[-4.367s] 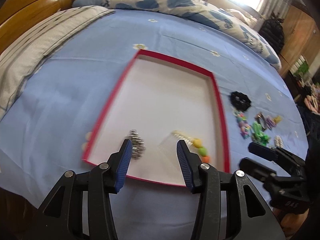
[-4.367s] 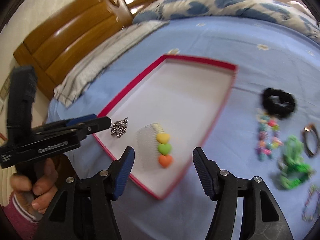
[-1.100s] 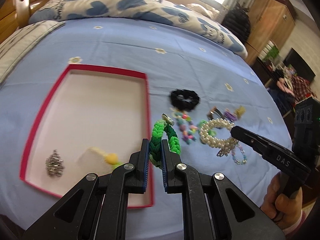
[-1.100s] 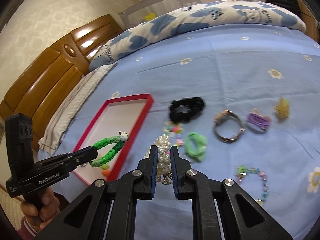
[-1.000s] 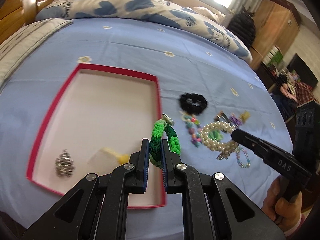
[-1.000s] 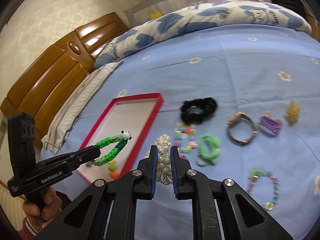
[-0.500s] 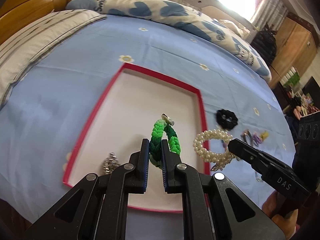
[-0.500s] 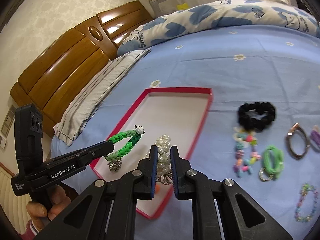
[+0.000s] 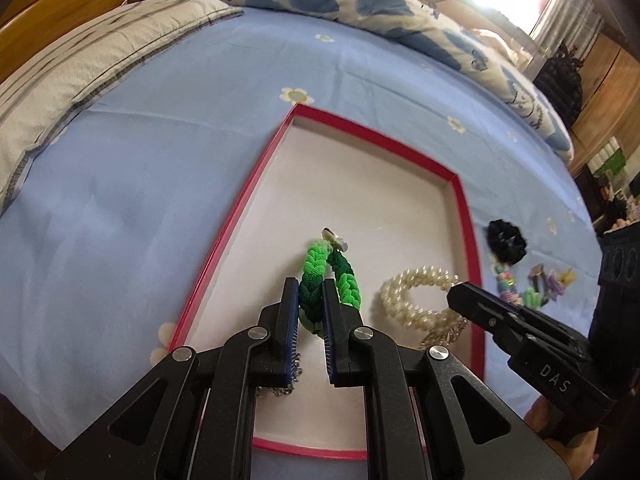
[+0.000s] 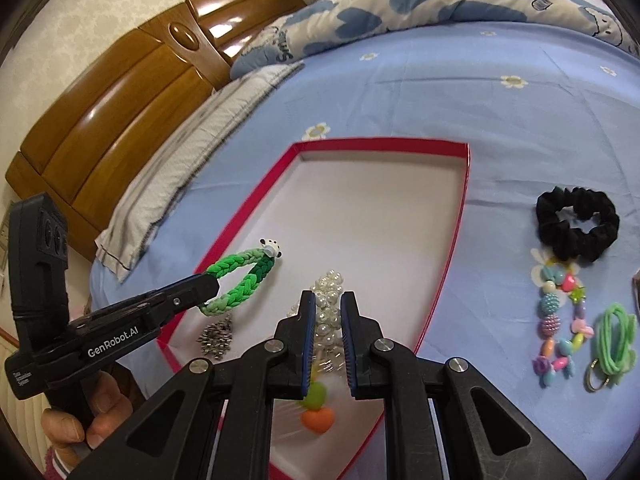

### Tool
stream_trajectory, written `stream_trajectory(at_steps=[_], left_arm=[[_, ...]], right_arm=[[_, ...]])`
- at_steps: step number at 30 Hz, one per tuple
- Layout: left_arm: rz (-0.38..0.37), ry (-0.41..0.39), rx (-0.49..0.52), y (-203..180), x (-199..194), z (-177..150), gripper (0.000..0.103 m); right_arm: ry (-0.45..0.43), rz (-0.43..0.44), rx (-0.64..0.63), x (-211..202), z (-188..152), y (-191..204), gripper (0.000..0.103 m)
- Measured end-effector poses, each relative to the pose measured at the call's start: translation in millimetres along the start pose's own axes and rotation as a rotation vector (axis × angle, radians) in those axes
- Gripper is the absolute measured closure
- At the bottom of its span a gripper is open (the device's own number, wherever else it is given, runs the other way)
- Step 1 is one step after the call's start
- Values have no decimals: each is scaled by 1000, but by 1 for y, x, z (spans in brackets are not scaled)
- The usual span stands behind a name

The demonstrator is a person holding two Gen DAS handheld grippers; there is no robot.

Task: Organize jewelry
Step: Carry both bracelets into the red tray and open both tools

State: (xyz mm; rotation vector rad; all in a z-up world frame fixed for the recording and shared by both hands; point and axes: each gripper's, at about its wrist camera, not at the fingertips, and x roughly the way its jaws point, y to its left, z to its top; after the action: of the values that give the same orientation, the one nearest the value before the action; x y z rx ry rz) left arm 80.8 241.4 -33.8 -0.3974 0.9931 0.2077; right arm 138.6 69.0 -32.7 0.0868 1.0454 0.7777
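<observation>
A red-rimmed white tray (image 9: 464,208) (image 10: 384,146) lies on the blue bedsheet. My left gripper (image 9: 310,292) (image 10: 210,284) is shut on a green braided bracelet (image 9: 316,270) (image 10: 240,276) with a small panda charm, held above the tray's near half. My right gripper (image 10: 325,304) (image 9: 454,298) is shut on a white pearl bracelet (image 10: 329,300) (image 9: 416,292), held over the tray's right side. In the tray lie a silver chain (image 10: 218,338) and a comb with heart beads (image 10: 318,408).
On the sheet right of the tray lie a black scrunchie (image 10: 578,226) (image 9: 506,242), a coloured bead bracelet (image 10: 560,328), and a green hair tie (image 10: 614,338). A pillow (image 9: 80,64) and wooden headboard (image 10: 132,80) are on the left, a patterned quilt (image 9: 360,4) at the back.
Both grippers closed on bracelets picked from the pile at right and carried them left. Over the last half second they moved further over the tray and lower.
</observation>
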Motion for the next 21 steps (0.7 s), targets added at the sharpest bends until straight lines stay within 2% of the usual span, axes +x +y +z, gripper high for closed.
stream_trajectory(at_steps=[7,15,18,20,21], left_arm=[[56,38,38,-4,15,-5,93],[67,56,36,-1,19,-8,92],[62,62,31,-2,18,-8,84],[62,56,30,-3,16,-7,68],[62,51,32,-3,14,-7,67]], right_arm=[[44,-23,-3,14,-1,-4,90],[59,-36,7,17,-1,-7,86],[59,-32,22,15,-1,-10,85],[51,-24,27,12,0,-10,83],[44,-21,27,9,0,-10,81]])
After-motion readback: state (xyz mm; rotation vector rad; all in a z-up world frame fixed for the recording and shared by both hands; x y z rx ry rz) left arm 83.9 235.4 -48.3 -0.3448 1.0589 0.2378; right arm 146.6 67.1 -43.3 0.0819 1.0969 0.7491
